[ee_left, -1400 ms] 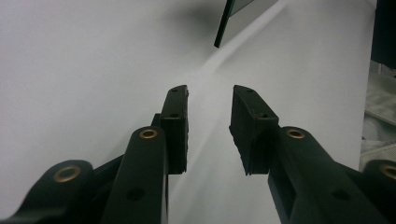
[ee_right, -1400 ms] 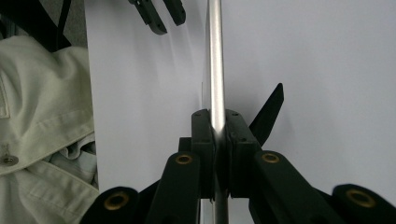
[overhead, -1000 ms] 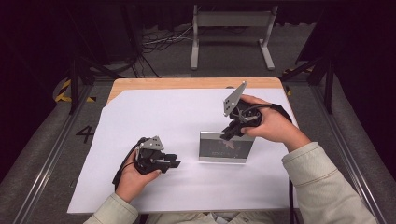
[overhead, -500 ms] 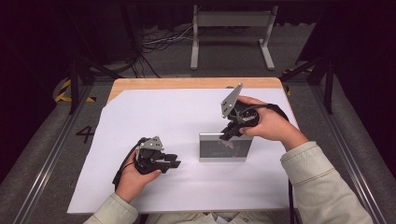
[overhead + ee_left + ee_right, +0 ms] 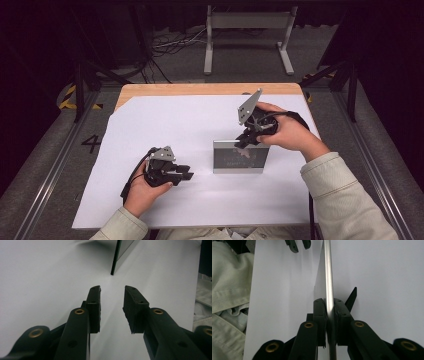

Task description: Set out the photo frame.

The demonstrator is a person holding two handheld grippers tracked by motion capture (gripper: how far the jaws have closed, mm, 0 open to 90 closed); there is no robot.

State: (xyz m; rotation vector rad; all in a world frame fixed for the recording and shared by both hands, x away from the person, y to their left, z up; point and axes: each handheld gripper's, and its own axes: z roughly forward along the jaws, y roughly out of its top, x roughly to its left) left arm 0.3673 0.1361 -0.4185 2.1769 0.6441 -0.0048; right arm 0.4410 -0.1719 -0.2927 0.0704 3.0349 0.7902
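Observation:
A silver-edged picture frame point(image 5: 239, 160) stands upright on the white sheet point(image 5: 165, 125), right of centre. My right gripper point(image 5: 243, 142) comes down on it from above and is shut on its top edge. In the right gripper view the jaws point(image 5: 328, 305) pinch the thin metal rim point(image 5: 327, 265), and a black back stand point(image 5: 351, 299) sticks out to one side. My left gripper point(image 5: 187, 173) rests low on the sheet to the frame's left, open and holding nothing. Its jaws point(image 5: 112, 293) point at the frame's near side edge point(image 5: 119, 255), a short way off.
The white sheet covers a wooden table point(image 5: 200, 89) whose far edge shows. A metal stand point(image 5: 247, 35) and cables lie on the floor beyond. Metal rails point(image 5: 47, 175) run along both sides. The person's sleeves point(image 5: 345, 200) come in at the bottom.
The right gripper has shifted only slightly while holding the frame's top edge. The left gripper has stayed where it was.

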